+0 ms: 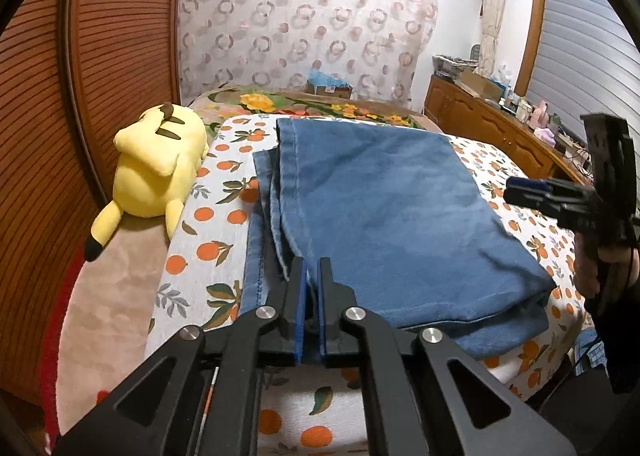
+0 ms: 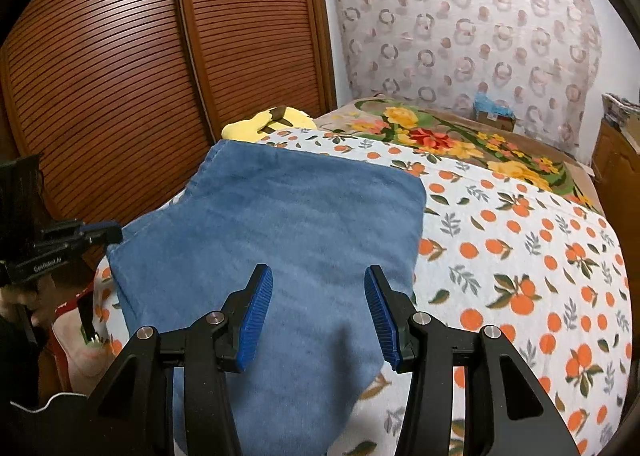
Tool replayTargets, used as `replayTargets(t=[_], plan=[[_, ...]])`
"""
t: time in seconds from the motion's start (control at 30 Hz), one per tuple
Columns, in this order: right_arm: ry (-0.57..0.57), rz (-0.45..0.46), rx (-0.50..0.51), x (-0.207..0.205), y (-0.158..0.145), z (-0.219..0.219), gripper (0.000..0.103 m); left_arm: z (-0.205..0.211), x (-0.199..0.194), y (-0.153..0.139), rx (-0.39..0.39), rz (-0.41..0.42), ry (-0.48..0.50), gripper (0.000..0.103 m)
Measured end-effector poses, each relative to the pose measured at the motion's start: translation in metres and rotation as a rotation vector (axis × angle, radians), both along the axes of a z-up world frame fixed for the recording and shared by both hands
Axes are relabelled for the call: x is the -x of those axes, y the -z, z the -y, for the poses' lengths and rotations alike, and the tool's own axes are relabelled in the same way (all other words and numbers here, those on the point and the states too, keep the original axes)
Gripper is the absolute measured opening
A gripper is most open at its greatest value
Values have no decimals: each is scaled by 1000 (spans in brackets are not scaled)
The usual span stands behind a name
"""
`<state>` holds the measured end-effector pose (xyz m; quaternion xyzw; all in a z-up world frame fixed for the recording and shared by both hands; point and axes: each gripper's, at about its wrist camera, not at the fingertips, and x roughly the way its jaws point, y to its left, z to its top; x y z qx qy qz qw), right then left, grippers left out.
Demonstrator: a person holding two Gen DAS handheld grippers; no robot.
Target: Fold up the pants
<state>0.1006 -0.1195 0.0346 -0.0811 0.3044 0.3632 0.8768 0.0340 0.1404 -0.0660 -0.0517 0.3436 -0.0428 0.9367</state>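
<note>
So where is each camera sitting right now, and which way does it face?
Left wrist: on the left hand-held gripper, nearly shut, looking along the folded pants toward the curtain; the right hand-held gripper shows at right.
Right wrist: on the open right hand-held gripper, over the pants, facing the wardrobe; the left hand-held gripper shows at left.
Both share pants, plush toy, bedspread.

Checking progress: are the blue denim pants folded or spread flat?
Folded: the blue denim pants lie in stacked layers, edges showing at the left.
</note>
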Motion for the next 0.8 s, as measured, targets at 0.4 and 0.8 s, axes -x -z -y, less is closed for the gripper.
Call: replayTargets(t=[0.4,0.8], plan=[[49,-30,6,1,12,30,55,24,-14,-11,-15,41,35,72],[49,-126,75,-48,35,9,55,55,-31,-14,-30,49,79,77]])
